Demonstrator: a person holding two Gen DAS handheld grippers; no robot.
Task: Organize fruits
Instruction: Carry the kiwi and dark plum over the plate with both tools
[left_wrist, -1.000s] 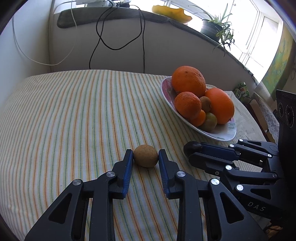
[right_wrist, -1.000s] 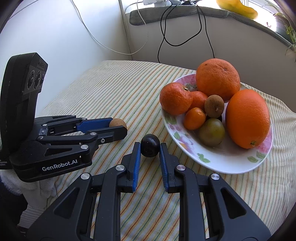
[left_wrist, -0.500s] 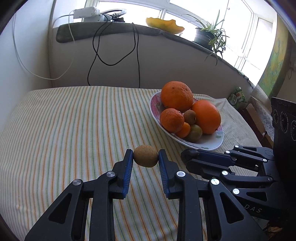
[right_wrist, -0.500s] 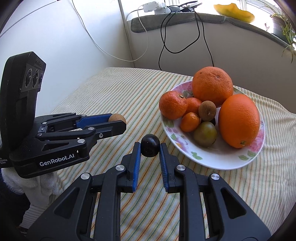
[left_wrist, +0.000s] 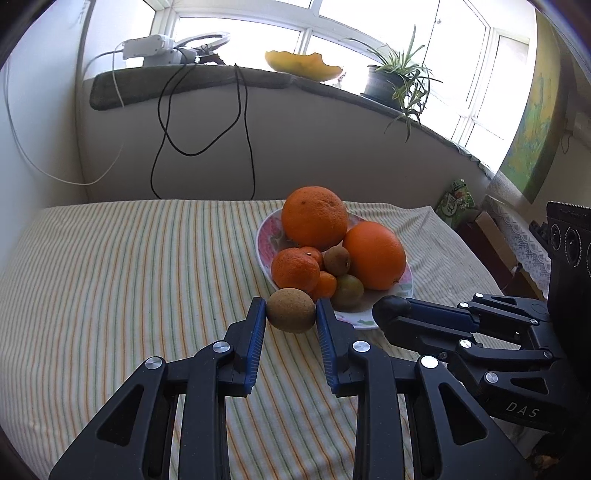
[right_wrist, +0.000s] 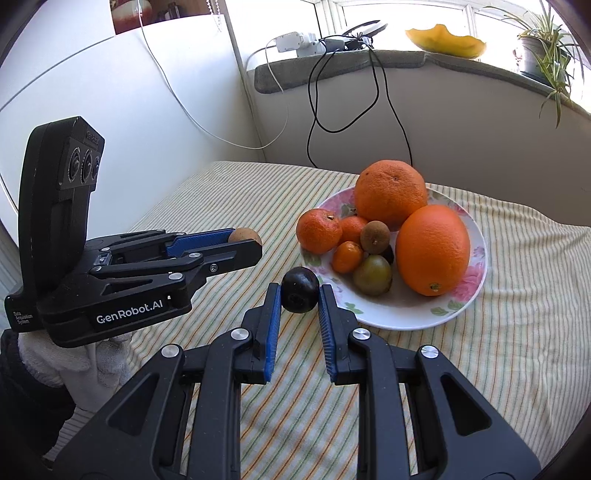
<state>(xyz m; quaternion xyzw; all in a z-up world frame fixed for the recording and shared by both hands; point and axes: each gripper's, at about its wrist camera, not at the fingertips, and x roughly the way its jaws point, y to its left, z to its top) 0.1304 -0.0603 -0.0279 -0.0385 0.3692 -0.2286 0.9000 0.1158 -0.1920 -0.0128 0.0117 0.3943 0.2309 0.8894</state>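
Our left gripper (left_wrist: 291, 312) is clamped on a brown kiwi (left_wrist: 291, 310), its blue pads pressing both sides of the fruit just below the middle of the left wrist frame. Our right gripper (right_wrist: 300, 295) grasps a dark plum (right_wrist: 300, 290) the same way, near the centre of the right wrist frame. Both fruits hang above the striped tablecloth (left_wrist: 129, 266). In the right wrist view we see the left gripper at centre left, just beside our own fingers, the kiwi peeking past its tip.

Beyond the fingertips, right of centre in both views, stands a flowered plate (right_wrist: 406, 317) heaped with two large oranges (right_wrist: 391, 194), tangerines (right_wrist: 319, 230), a kiwi and a greenish fruit. Along the top of both frames runs a windowsill (left_wrist: 258, 79) with a potted plant (left_wrist: 384, 83), a yellow dish and black cables hanging down.
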